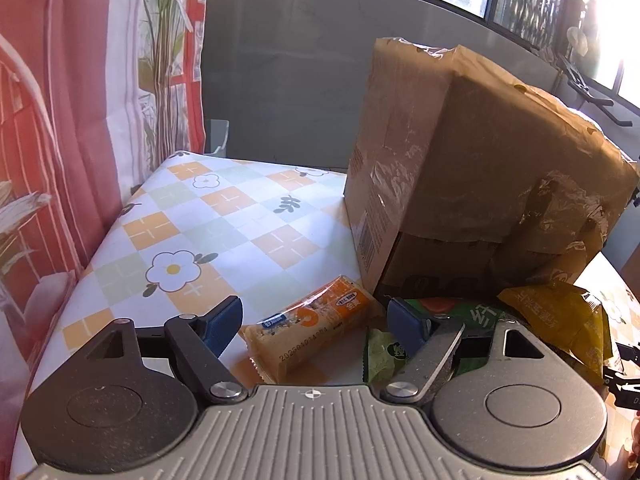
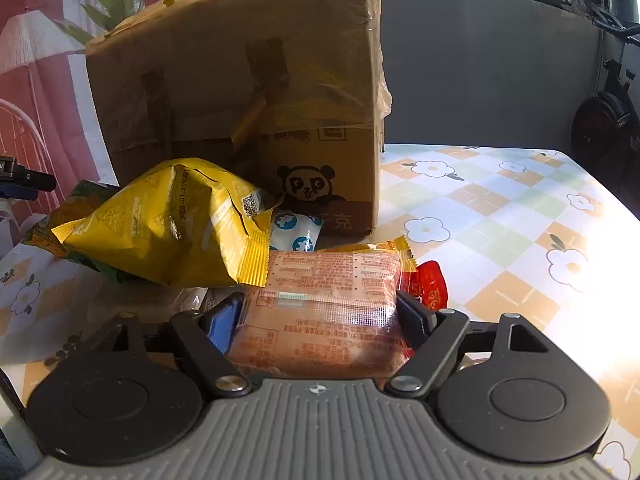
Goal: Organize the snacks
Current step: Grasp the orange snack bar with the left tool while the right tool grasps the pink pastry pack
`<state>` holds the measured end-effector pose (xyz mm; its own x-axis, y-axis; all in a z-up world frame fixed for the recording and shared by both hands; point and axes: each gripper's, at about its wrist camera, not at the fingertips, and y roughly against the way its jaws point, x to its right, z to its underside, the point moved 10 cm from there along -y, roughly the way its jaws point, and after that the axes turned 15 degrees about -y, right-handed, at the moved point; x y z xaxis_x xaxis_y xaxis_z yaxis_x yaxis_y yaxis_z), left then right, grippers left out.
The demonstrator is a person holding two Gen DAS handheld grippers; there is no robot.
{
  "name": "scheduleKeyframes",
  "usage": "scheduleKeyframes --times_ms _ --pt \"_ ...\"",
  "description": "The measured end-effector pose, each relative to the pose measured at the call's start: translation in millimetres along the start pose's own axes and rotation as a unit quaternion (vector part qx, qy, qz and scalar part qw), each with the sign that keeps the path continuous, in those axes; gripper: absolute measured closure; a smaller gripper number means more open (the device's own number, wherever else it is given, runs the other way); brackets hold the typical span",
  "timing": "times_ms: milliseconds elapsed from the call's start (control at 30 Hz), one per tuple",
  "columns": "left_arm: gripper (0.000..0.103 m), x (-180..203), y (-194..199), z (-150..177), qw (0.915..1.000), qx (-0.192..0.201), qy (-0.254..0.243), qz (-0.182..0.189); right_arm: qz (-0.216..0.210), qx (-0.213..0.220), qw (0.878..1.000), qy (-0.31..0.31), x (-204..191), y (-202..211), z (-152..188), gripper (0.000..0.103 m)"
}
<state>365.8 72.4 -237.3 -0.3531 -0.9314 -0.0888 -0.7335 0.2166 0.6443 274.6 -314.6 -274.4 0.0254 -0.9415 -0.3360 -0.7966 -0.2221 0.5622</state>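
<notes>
In the left wrist view my left gripper (image 1: 316, 320) is open, its blue pads either side of an orange cracker packet (image 1: 312, 328) lying on the table, not touching it. A green snack bag (image 1: 464, 312) and a yellow bag (image 1: 560, 316) lie to its right, before a cardboard box (image 1: 460, 160). In the right wrist view my right gripper (image 2: 320, 316) is shut on an orange-red biscuit packet (image 2: 324, 308). A yellow bag (image 2: 168, 224), a small white-blue packet (image 2: 296, 232) and a red packet (image 2: 428, 284) lie around it, in front of the box (image 2: 240, 80).
The table has a checked flower-print cloth (image 1: 208, 216), bare to the left of the box in the left view and to its right (image 2: 500, 208) in the right view. A red curtain (image 1: 60, 120) hangs beyond the left edge. An exercise bike (image 2: 604, 116) stands far right.
</notes>
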Motion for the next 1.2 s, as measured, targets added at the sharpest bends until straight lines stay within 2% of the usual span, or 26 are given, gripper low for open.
scheduleKeyframes --times_ms 100,233,333,400,467,600,667,767,933,1033,1200 --pt "0.021 -5 -19 -5 1.0 -0.003 0.002 0.009 -0.004 0.002 1.0 0.0 0 -1 0 0.022" --pt "0.022 -8 -47 -11 0.9999 -0.012 -0.01 0.003 -0.007 0.003 1.0 -0.001 0 -1 0 0.023" --pt "0.022 -1 -63 -13 0.9992 -0.009 -0.038 -0.005 -0.008 0.003 1.0 -0.001 -1 -1 0 0.022" --pt "0.022 5 -74 -10 0.9984 -0.021 -0.052 -0.009 -0.008 0.003 1.0 -0.002 -1 0 0 0.022" --pt "0.021 9 -81 -3 0.9972 -0.036 -0.064 -0.01 -0.008 0.002 1.0 -0.001 -2 0 0 0.022" --pt "0.023 15 -78 5 0.9964 -0.038 -0.076 0.001 -0.008 0.002 1.0 -0.002 -3 0 1 0.022" --pt "0.032 16 -75 10 0.9951 -0.047 -0.087 0.003 -0.008 0.003 1.0 -0.003 -3 0 1 0.022" --pt "0.042 16 -69 21 0.9933 -0.055 -0.102 0.0 -0.008 0.003 1.0 -0.003 -2 0 1 0.022" --pt "0.052 15 -59 25 0.9948 -0.058 -0.083 0.001 -0.009 0.003 1.0 -0.004 -3 0 1 0.022" --pt "0.064 21 -50 31 0.9944 -0.064 -0.081 -0.02 -0.011 0.003 1.0 -0.005 -2 0 1 0.022" --pt "0.064 31 -32 52 0.9962 -0.08 -0.025 -0.025 -0.013 0.004 1.0 -0.009 -2 0 0 0.023"
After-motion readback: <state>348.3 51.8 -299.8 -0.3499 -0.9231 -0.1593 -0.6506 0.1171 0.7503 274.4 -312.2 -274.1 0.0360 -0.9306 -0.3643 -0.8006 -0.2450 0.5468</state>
